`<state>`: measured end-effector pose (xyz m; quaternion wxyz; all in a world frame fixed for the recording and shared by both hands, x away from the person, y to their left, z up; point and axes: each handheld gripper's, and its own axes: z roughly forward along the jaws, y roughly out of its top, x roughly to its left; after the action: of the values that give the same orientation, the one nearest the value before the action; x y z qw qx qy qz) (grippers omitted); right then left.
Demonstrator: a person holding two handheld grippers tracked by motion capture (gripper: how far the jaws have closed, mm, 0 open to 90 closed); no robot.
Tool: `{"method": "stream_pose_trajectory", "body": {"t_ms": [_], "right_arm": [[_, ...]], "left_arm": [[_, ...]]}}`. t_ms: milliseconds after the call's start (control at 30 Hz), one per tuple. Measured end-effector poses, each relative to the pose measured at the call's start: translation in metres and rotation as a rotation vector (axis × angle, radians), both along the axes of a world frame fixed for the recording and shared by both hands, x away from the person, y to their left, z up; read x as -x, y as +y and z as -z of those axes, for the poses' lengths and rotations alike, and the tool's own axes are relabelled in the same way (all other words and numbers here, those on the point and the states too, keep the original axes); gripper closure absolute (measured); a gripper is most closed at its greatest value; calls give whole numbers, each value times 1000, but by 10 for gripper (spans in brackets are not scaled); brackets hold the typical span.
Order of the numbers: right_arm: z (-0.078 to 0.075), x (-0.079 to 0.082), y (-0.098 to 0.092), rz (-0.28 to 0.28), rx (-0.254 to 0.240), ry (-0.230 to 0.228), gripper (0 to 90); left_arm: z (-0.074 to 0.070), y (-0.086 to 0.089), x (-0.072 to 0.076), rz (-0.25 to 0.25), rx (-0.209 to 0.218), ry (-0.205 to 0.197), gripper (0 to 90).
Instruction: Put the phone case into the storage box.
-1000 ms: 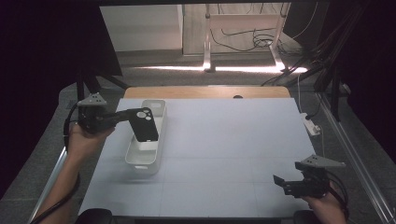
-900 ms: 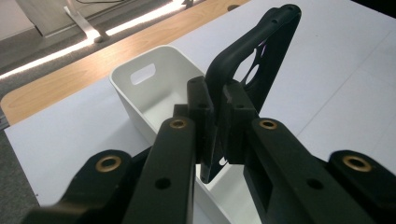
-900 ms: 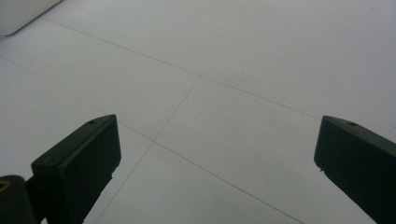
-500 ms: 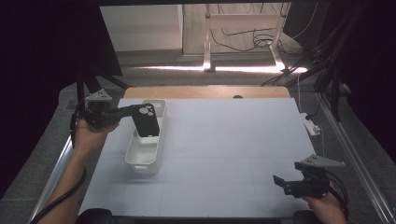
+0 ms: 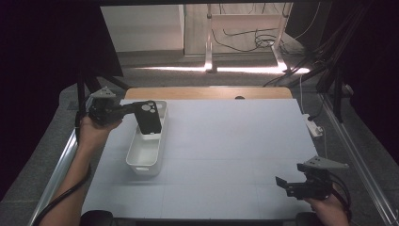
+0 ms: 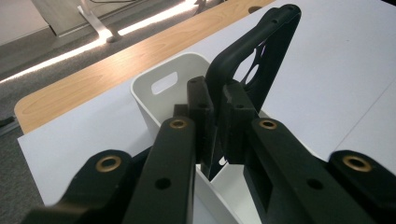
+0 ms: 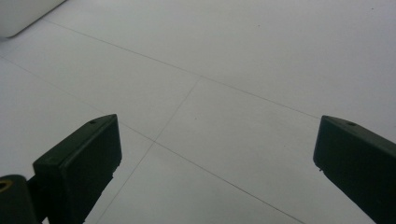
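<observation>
- The black phone case (image 5: 148, 117) hangs tilted over the far end of the white bin (image 5: 146, 151), clamped by one edge in the left hand-held gripper (image 5: 129, 109).
- The bin sits on the left of the white desk (image 5: 226, 141); beyond it, a wooden edge (image 5: 207, 92) and cables on the floor (image 5: 244, 37).
- The right hand-held gripper (image 5: 282, 183) hovers with jaws spread wide at the near right corner, well apart from the case.

The left gripper (image 5: 128, 110) is clamped tight and held level, while the right gripper (image 5: 285, 184) rests wide open.
</observation>
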<state>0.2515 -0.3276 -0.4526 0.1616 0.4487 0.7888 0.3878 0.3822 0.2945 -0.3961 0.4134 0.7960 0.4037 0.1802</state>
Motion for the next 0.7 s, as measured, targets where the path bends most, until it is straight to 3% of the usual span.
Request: {"method": "stream_pose_trajectory", "body": {"t_ms": [700], "right_arm": [[0, 0, -1, 2, -9, 1, 14]], "left_arm": [[3, -5, -35, -25, -12, -2, 836]]}}
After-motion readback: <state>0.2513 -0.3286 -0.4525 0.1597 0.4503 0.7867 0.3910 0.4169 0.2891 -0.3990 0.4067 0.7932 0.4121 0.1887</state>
